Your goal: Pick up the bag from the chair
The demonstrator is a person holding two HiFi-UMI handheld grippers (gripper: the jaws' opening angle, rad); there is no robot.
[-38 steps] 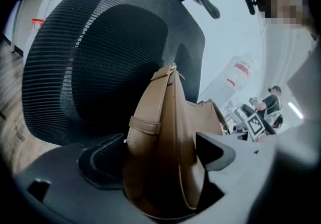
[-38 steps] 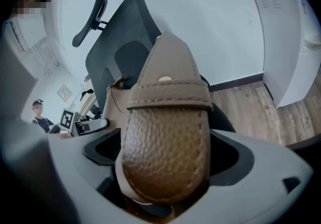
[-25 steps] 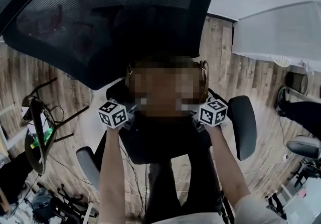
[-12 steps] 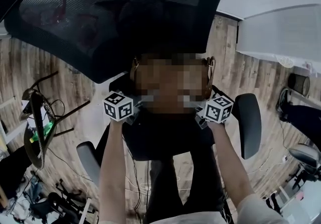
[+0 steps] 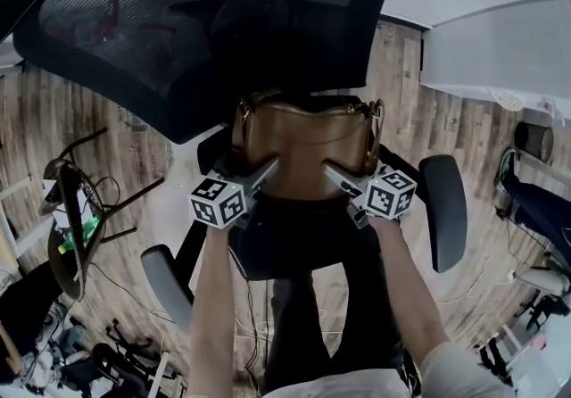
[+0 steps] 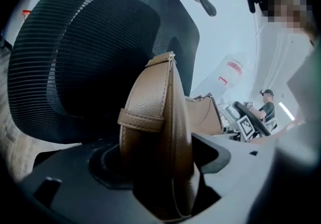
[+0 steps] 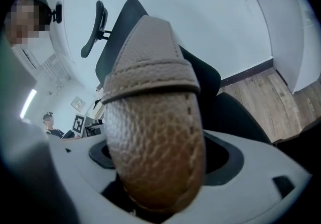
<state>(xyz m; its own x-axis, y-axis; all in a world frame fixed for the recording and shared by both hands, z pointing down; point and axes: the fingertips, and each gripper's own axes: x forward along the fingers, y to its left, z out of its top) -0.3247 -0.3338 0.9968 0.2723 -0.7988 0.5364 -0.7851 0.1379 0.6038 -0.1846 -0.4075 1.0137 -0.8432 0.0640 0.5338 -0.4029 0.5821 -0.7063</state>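
Note:
A tan leather bag point(image 5: 303, 139) hangs between my two grippers, in front of the black mesh back point(image 5: 169, 39) of the office chair and above its seat point(image 5: 294, 244). My left gripper point(image 5: 266, 171) is shut on the bag's left end, and my right gripper point(image 5: 332, 171) is shut on its right end. In the left gripper view the bag's strapped end point(image 6: 158, 127) fills the space between the jaws. The right gripper view shows the pebbled other end point(image 7: 155, 142) wedged between its jaws in the same way.
The chair's armrests point(image 5: 443, 209) point(image 5: 165, 285) stick out on both sides below the bag. A wire stand point(image 5: 71, 227) is on the wooden floor at left. A white partition point(image 5: 500, 39) and a black bin point(image 5: 533, 139) are at right. A seated person point(image 6: 266, 107) is far behind.
Both grippers have shifted slightly toward me with the bag between them, and the left one has moved a little to the right. Their fingers now show against the bag's ends.

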